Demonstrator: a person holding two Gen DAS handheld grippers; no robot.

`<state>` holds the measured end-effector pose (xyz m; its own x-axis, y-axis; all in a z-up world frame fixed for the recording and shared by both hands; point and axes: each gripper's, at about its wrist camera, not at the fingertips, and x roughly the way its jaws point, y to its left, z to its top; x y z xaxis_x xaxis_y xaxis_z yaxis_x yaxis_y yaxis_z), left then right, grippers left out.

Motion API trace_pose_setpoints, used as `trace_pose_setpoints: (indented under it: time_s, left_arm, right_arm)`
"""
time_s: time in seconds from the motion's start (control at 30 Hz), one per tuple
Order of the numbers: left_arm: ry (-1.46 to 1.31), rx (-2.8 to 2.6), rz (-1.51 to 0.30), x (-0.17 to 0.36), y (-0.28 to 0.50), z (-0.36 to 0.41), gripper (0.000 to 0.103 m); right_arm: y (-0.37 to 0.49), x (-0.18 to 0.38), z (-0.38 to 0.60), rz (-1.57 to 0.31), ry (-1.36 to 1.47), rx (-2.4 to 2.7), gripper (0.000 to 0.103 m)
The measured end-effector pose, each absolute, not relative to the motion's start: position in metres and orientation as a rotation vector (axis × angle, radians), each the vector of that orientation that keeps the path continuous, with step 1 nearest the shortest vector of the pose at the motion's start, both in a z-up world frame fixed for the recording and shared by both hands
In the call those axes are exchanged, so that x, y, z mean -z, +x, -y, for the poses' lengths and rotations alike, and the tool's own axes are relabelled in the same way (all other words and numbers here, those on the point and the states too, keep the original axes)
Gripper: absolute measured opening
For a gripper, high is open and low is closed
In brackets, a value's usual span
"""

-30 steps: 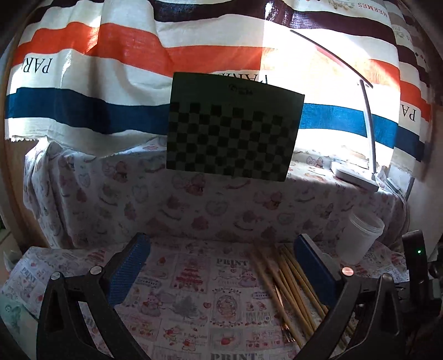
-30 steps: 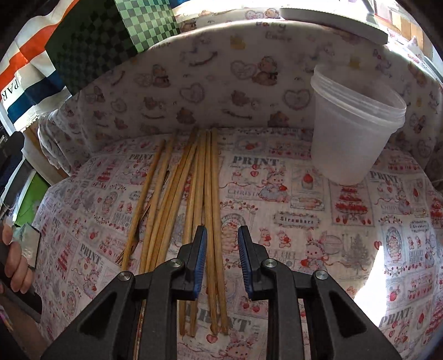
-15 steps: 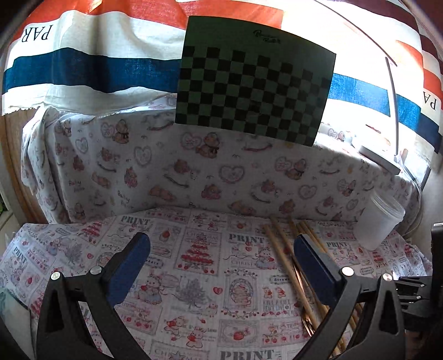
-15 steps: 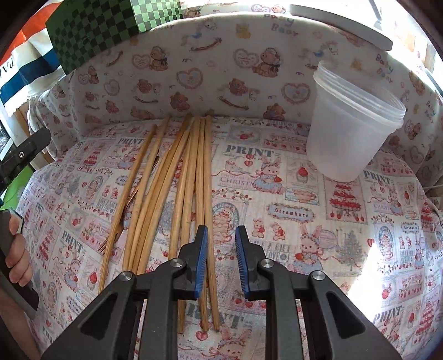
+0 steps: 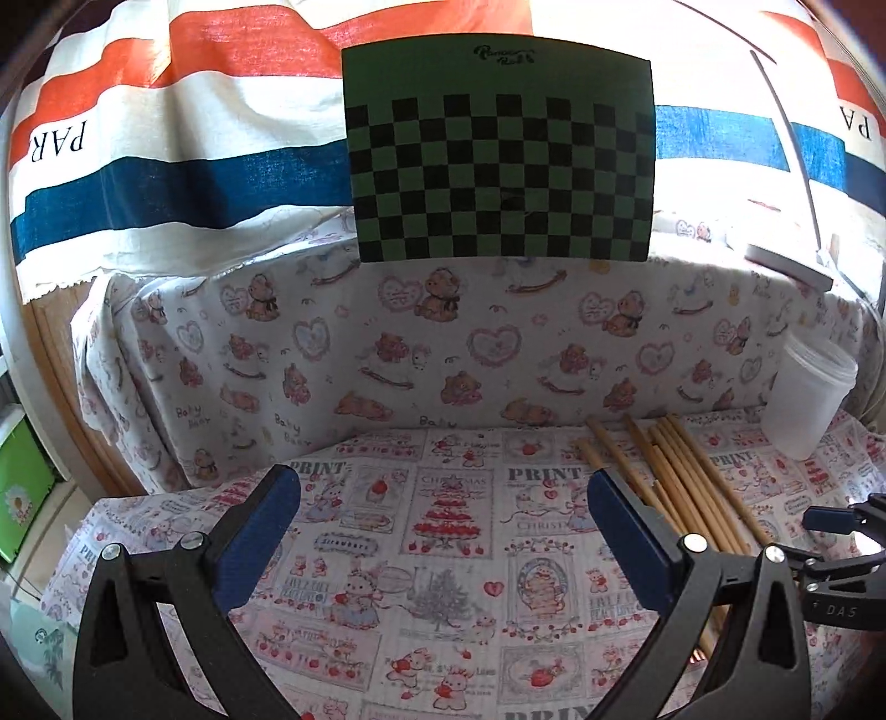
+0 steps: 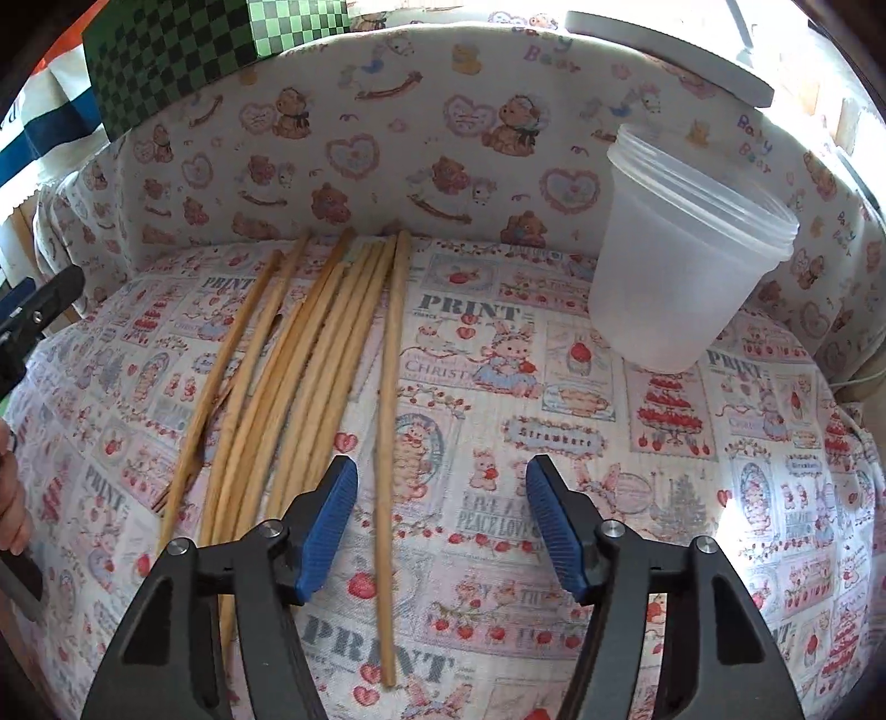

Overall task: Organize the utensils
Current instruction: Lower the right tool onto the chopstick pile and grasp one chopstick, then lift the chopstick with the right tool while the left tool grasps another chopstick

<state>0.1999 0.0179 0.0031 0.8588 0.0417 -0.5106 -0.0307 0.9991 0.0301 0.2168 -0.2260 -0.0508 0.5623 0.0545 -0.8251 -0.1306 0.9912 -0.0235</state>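
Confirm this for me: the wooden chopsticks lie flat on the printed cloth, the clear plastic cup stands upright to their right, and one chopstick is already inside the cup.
Not quite. The clear plastic cup holds nothing; the right wrist view shows through its wall that it is empty. All the wooden chopsticks lie flat on the printed cloth, with the cup upright to their right.

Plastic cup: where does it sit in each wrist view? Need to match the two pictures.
Left wrist: plastic cup at the far right edge, upright on the printed cloth, right of the chopsticks.
Right wrist: plastic cup upper right, upright, right of the chopsticks, beyond the open right gripper.
Shared landmark: green checkerboard, top centre in the left wrist view, top left in the right wrist view.
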Motion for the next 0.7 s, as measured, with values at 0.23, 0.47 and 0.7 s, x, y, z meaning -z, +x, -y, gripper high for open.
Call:
trace_pose_setpoints:
  time_s: [0.23, 0.47, 0.7]
  left_arm:
    - [0.019, -0.056, -0.544, -0.002, 0.191, -0.004, 0.092]
    - [-0.046, -0.073, -0.647, 0.008, 0.198, -0.007, 0.090]
    - [-0.009, -0.010, -0.653, 0.010, 0.195, 0.008, 0.090]
  right_arm:
    - [0.217, 0.049, 0.231, -0.938, -0.069, -0.084, 0.031]
    - [0.218, 0.045, 0.235, -0.971, -0.031, -0.142, 0.007]
    - [0.198, 0.006, 0.250, -0.773, 0.107, -0.183, 0.007]
